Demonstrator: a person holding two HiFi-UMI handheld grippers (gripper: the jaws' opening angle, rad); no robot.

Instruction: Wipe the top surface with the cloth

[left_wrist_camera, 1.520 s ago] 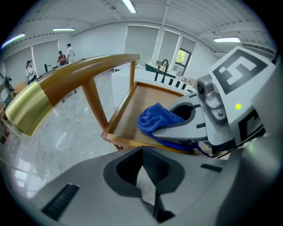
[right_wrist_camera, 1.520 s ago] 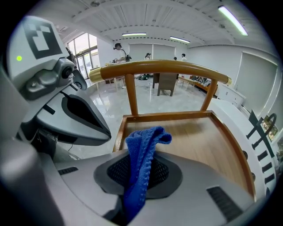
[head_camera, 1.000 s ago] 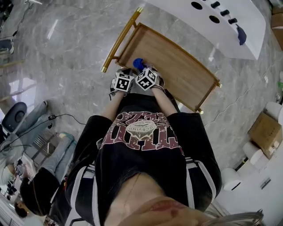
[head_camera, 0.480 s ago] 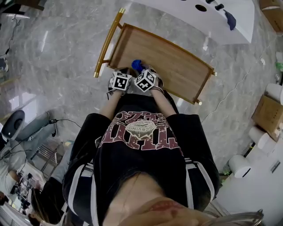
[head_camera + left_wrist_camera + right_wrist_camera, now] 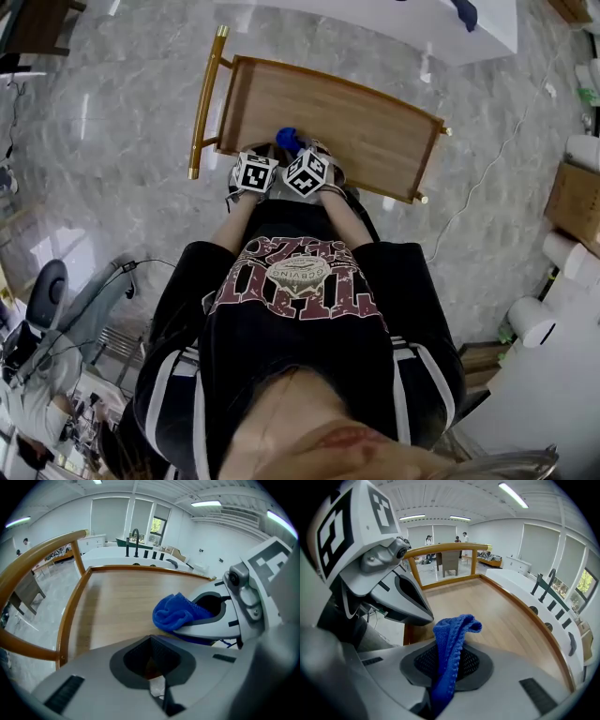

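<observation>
Head view: a wooden desk [image 5: 366, 122] with a raised rim stands on a grey marble floor [image 5: 112, 141]. A gold rail [image 5: 204, 103] runs along the desk's left end. The person stands at its near edge. The left claw [image 5: 255, 174] and right claw [image 5: 307, 171] are held side by side, almost touching, over the near left part of the top. A blue cloth [image 5: 288, 140] protrudes just beyond the right claw, over the wood. A white counter [image 5: 403, 23] lies beyond the desk's far edge.

Left gripper view: the left claw [image 5: 151, 660] has its jaws brought together, with nothing between them. It is low over the near edge of the desk [image 5: 122, 602]. The cloth [image 5: 176, 612] is bunched at the tip of the right claw [image 5: 213, 616], just to the right. Whether the cloth touches the wood cannot be determined from this view. The curved rail [image 5: 42, 545] rises at the left. The white counter [image 5: 140, 557], carrying a dark faucet, sits behind the far rim.

Right gripper view: the right claw [image 5: 446, 665] is clamped on the cloth [image 5: 451, 639]. The cloth stands up out of the jaws, and its folded top flops toward the right. The left claw [image 5: 401, 597] is close alongside at the left. The bare desk [image 5: 497, 616] extends ahead to the rail [image 5: 445, 550] at its far end.
</observation>
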